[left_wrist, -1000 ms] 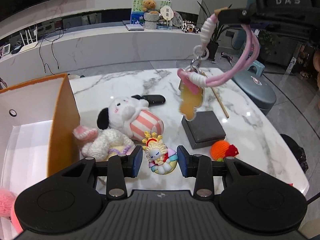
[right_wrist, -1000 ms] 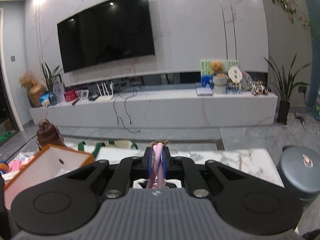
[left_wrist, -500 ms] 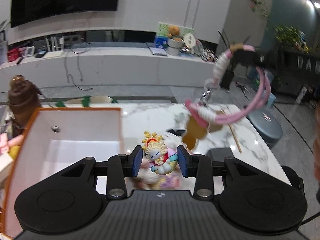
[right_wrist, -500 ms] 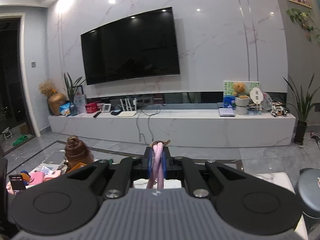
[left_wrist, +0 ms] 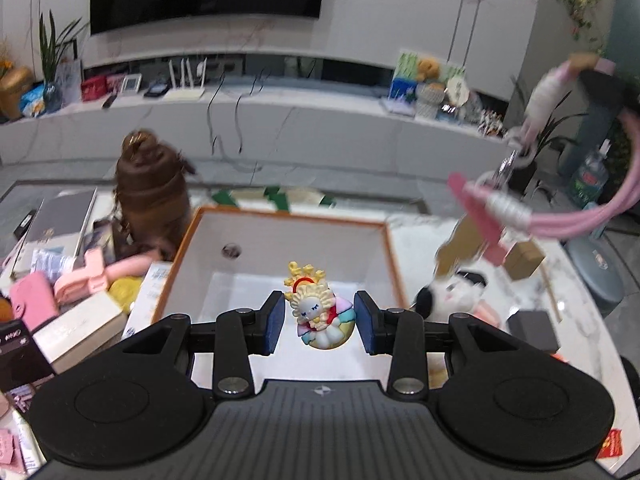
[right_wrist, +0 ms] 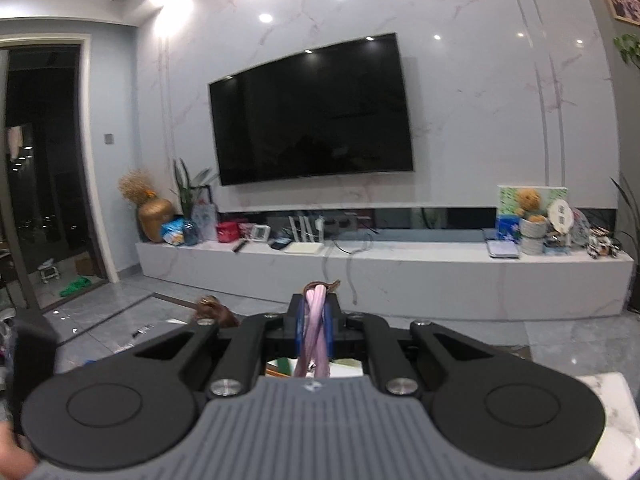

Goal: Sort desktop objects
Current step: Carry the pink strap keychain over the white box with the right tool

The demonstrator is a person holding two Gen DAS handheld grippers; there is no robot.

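Nearest to us in the left wrist view, our left gripper (left_wrist: 319,328) clasps one small cartoon figurine (left_wrist: 320,314) with a yellow mane and a pastel rainbow base; both blue pads touch its sides. It hangs above the open white interior of one orange-rimmed box (left_wrist: 386,236), which holds nothing we can make out.

In the right wrist view, our right gripper (right_wrist: 314,330) is clenched tight on one pink cord loop (right_wrist: 315,320), the strands pinched between its blue pads. The left view shows that same loop at upper right, blurred, with a tan charm dangling from its ring over the marble table (left_wrist: 584,320).

Right of the box on the table lie one white plush toy with a black ear (left_wrist: 452,300) and one dark grey box (left_wrist: 534,330). Left of the box we count two pink items among stacked books and boxes; the pile is too cluttered for a full tally. Behind it stands one brown swirl-shaped plush (left_wrist: 150,196).

Farther back runs a long white marble console (right_wrist: 400,272) carrying one white router (right_wrist: 306,240), and above it hangs one black television (right_wrist: 312,108).
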